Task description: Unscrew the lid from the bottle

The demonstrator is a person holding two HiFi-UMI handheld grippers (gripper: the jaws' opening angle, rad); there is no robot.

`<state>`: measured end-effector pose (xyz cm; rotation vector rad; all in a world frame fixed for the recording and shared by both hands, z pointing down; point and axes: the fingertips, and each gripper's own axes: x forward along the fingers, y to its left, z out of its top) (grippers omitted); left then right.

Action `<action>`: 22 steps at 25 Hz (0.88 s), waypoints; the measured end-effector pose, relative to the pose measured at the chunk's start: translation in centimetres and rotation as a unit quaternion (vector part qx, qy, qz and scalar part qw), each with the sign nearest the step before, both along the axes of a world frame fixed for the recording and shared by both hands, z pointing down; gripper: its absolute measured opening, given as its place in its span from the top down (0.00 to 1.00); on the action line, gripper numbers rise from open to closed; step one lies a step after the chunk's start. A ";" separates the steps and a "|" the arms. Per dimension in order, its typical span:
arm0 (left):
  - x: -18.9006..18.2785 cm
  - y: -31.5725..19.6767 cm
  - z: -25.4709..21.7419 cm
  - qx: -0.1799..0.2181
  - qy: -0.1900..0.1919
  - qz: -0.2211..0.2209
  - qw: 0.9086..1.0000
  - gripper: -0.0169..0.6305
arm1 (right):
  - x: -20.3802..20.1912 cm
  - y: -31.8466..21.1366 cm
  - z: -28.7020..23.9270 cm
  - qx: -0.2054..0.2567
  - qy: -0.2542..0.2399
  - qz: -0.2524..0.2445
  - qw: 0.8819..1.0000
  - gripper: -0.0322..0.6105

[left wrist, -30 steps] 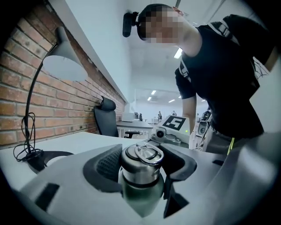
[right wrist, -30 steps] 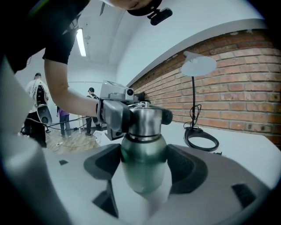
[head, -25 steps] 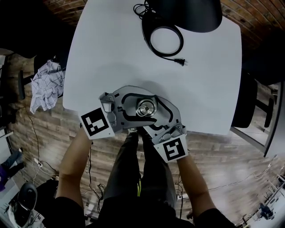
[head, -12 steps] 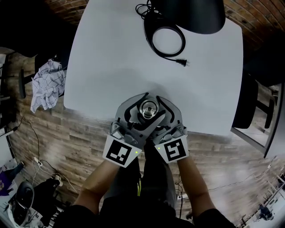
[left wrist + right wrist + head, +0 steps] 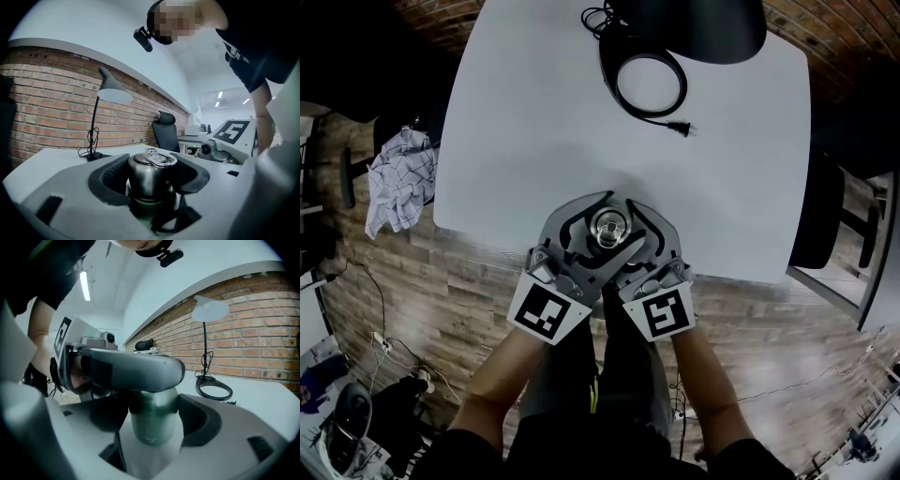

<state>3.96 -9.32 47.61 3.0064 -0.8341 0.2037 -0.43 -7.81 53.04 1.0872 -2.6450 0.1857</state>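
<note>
A grey-green metal bottle [image 5: 152,420] stands near the front edge of the white table [image 5: 534,122]. Its steel lid [image 5: 149,173] carries a ring handle [image 5: 160,158]. From above, the lid [image 5: 608,228] shows between both sets of jaws. My left gripper [image 5: 150,172] is shut on the lid, a black pad pressing on each side. My right gripper [image 5: 153,420] is lower down, shut on the bottle's body. In the right gripper view the left gripper's jaw crosses above and hides the lid. Both marker cubes [image 5: 548,312] [image 5: 661,314] point back toward the person.
A black desk lamp [image 5: 694,28] stands at the table's far end, with its coiled cable [image 5: 649,86] and plug [image 5: 680,129]. A checked cloth [image 5: 398,178] lies off the table's left side. A dark chair [image 5: 830,211] stands at the right. A brick wall [image 5: 47,103] runs behind.
The left gripper has swung around the bottle top, its marker cube going from the left side to the near side, counterclockwise seen from above. The right gripper and bottle have stayed put.
</note>
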 end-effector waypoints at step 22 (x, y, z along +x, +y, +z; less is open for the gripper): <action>-1.2 0.3 -1.9 -0.020 0.029 -0.017 0.999 0.56 | 2.1 2.2 -1.2 -0.018 0.036 -0.007 0.999 0.43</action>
